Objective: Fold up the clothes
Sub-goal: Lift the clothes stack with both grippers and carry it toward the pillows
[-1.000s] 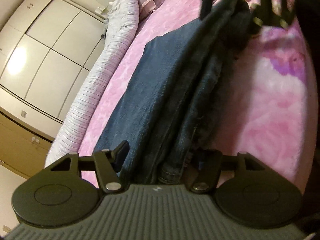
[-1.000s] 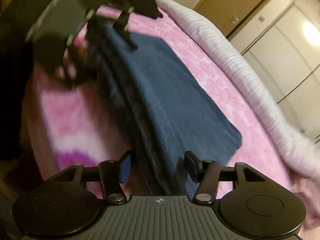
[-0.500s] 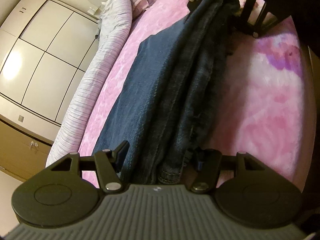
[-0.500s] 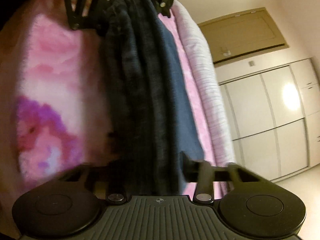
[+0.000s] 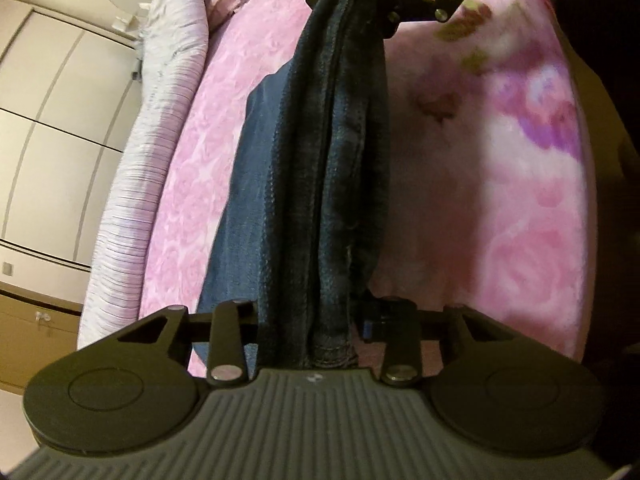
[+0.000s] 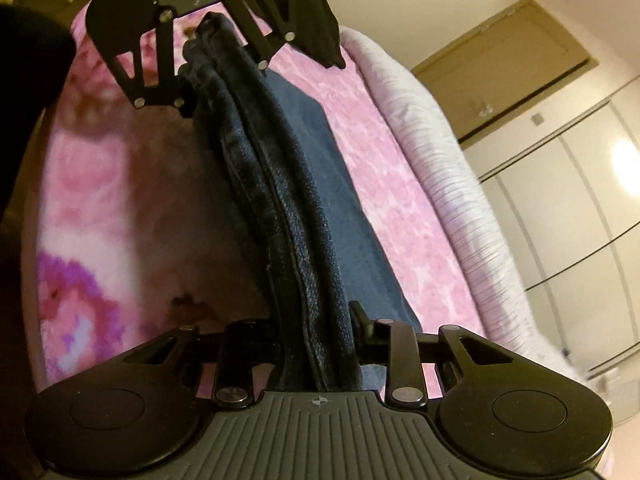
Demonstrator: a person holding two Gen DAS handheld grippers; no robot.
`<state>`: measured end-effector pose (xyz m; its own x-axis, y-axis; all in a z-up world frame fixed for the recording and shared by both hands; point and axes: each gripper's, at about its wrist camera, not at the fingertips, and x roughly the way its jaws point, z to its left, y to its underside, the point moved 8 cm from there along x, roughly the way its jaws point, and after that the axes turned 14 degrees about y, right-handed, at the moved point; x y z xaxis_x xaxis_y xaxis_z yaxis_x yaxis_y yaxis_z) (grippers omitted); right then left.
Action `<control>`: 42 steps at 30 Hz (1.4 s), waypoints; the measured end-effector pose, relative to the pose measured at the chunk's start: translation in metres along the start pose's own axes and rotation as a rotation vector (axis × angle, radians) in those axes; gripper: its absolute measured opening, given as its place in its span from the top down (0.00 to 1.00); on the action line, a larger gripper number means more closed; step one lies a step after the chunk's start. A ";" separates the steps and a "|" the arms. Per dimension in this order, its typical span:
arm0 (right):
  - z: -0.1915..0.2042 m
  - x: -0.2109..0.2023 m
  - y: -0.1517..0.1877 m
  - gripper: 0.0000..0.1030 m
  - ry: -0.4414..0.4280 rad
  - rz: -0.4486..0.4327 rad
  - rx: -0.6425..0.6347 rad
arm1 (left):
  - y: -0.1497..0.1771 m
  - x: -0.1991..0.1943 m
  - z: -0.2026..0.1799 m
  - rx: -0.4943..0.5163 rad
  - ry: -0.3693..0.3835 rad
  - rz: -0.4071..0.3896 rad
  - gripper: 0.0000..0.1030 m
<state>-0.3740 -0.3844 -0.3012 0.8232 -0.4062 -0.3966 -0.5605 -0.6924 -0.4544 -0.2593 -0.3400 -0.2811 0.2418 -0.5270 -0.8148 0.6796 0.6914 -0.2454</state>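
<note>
Jeans (image 5: 320,184), folded lengthwise into a thick band, run stretched between my two grippers above the pink floral blanket (image 5: 520,208). My left gripper (image 5: 310,320) has just been closing and is now clamped on one end of the denim stack, layers bunched between its fingers. My right gripper (image 6: 316,336) has likewise just closed onto the opposite end. One flat layer trails onto the blanket beside a striped white quilt (image 6: 460,208).
</note>
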 end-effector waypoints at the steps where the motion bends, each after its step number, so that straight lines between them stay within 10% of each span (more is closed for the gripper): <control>1: -0.010 -0.003 -0.005 0.72 -0.017 0.012 0.006 | -0.003 -0.005 0.007 -0.003 0.016 0.008 0.68; 10: -0.126 -0.067 -0.032 0.73 -0.128 0.122 0.056 | -0.059 -0.093 0.072 0.005 0.135 0.035 0.69; 21: -0.255 -0.192 0.042 0.73 -0.080 0.317 0.158 | -0.243 -0.174 0.067 0.158 0.227 -0.063 0.69; 31: -0.355 -0.271 0.124 0.73 0.074 0.479 0.283 | -0.389 -0.184 0.075 0.342 0.206 -0.192 0.69; 42: -0.416 -0.295 0.174 0.73 0.216 0.676 0.348 | -0.474 -0.150 0.090 0.531 0.206 -0.376 0.69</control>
<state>-0.6764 -0.6329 0.0687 0.2734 -0.8040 -0.5280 -0.9121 -0.0424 -0.4078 -0.5553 -0.6327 0.0050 -0.1781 -0.5427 -0.8208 0.9520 0.1159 -0.2832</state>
